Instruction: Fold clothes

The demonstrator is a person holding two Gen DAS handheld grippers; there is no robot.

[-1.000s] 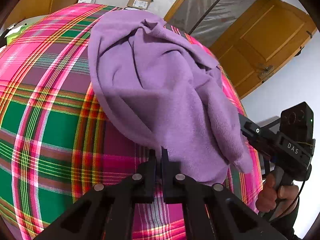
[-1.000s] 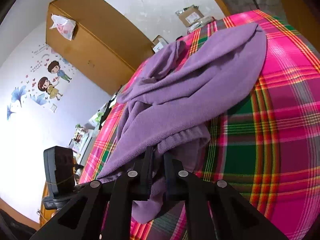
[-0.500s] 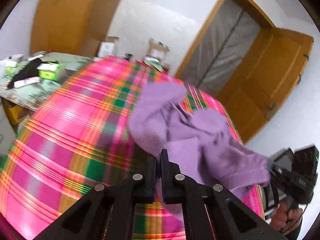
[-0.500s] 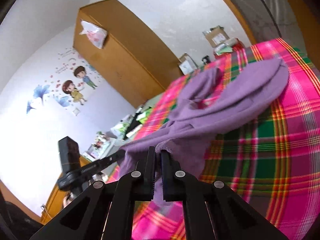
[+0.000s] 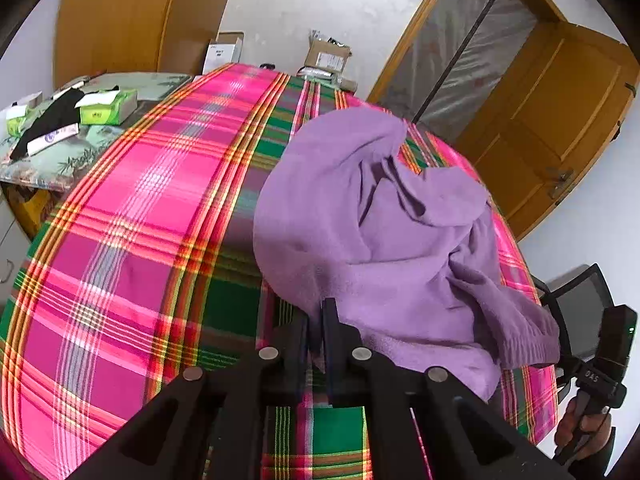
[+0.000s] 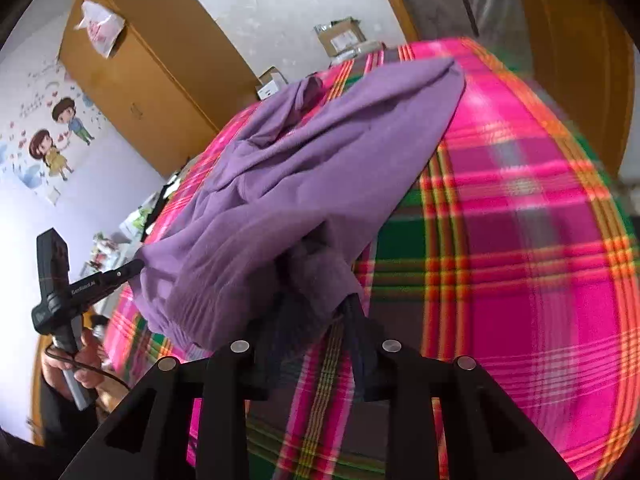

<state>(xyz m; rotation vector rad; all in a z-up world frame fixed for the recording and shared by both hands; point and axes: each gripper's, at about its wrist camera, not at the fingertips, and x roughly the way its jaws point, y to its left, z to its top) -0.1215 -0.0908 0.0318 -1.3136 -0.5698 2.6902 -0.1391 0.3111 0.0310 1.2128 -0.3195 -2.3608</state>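
A purple fleece garment (image 5: 380,240) lies crumpled on the pink and green plaid bed cover (image 5: 140,240). My left gripper (image 5: 316,314) is shut on its near edge, with cloth pinched between the fingers. In the right wrist view the garment (image 6: 320,152) bunches over my right gripper (image 6: 316,316). Its jaws are opening, and a fold still hangs between the parted fingers. The left gripper (image 6: 136,266) shows there at the left, its tip at the garment's corner, with a hand (image 6: 76,364) holding it.
The plaid cover (image 6: 520,240) spreads out to the right. A low table with green tissue boxes (image 5: 104,108) stands left of the bed. Cardboard boxes (image 5: 326,56) sit at the far end. A wooden door (image 5: 560,120) and a mesh chair (image 5: 580,300) are on the right.
Both grippers have drawn back and lifted, pulling the garment's near edge along. The right jaws, shut on the cloth before, now stand apart. The left stays shut on it.
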